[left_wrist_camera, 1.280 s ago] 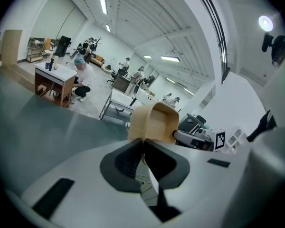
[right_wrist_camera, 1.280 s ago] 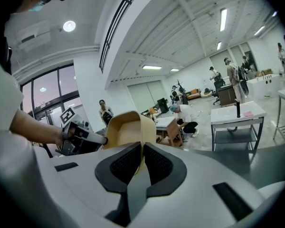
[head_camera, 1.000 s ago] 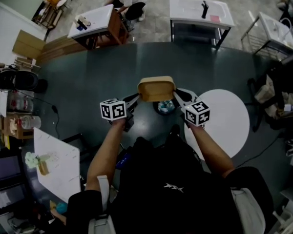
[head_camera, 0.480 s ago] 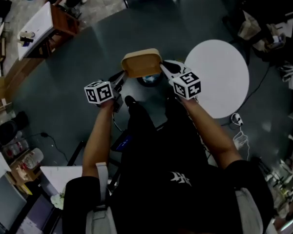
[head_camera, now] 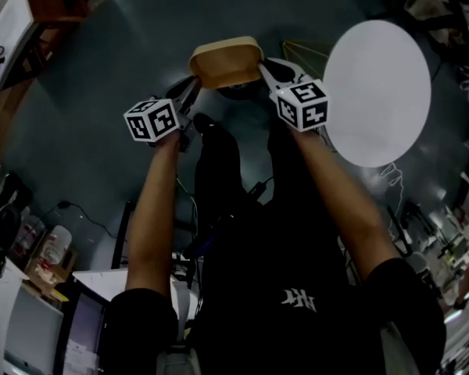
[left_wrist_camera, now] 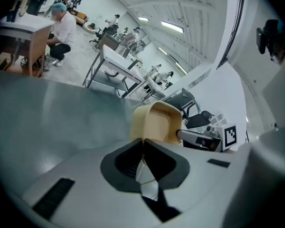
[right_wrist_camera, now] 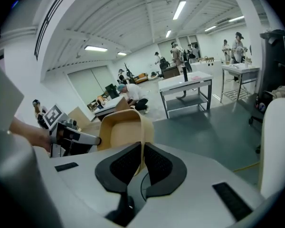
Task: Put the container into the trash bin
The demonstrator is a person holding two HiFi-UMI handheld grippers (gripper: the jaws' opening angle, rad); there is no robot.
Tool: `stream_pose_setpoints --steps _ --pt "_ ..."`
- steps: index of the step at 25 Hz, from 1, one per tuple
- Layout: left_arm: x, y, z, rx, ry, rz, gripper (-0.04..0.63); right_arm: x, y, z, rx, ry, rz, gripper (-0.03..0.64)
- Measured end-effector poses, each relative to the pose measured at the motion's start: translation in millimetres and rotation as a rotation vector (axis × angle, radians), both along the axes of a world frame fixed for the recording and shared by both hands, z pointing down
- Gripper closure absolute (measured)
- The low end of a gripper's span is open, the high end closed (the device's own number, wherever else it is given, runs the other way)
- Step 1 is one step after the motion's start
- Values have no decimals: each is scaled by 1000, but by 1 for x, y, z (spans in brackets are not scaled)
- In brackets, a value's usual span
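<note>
The tan, rounded-rectangular plastic container hangs in the air between the two grippers, its opening facing up towards the head view. The left gripper has its jaws pressed together on the thin wall of one short end. In the left gripper view the container rises just ahead of the left gripper, with the wall edge pinched between the dark pads. The right gripper pinches the opposite short end in the same way. In its own view the right gripper has the tan wall clamped between its jaws, and the container stands directly in front of them. Each gripper sees the other one across the container, holding the far end. Just beneath the container, between the two grippers, a dark rounded rim shows, mostly covered; it may be the bin, but this cannot be told. Beyond the right gripper, on its outer side, lies a white round tabletop, apart from the container. Under everything spreads the dark grey-green floor. The person's bare forearms reach from the grippers back to a black-clad body. Far ahead of the right gripper stands a white metal-legged table.
</note>
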State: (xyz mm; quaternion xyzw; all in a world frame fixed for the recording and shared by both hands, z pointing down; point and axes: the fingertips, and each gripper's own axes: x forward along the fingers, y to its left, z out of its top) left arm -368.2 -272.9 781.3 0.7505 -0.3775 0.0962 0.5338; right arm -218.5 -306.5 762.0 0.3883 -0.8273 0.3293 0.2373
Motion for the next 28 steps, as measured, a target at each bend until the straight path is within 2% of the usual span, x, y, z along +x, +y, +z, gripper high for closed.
stream_pose_setpoints --steps 5,9,15,21,28 --pt "-3 3 78 -67 -38 -1 578 -1 9 76 -82 53 50 565" --pt "12 15 138 -127 -54 -2 578 16 29 138 -152 80 100 566" --pt "40 35 238 -213 -68 14 580 44 43 245 -212 143 98 565" --pt "51 47 290 -286 -79 27 579 54 55 311 -298 209 126 566" --pt "49 67 342 -354 -134 18 580 53 68 359 -324 247 120 565"
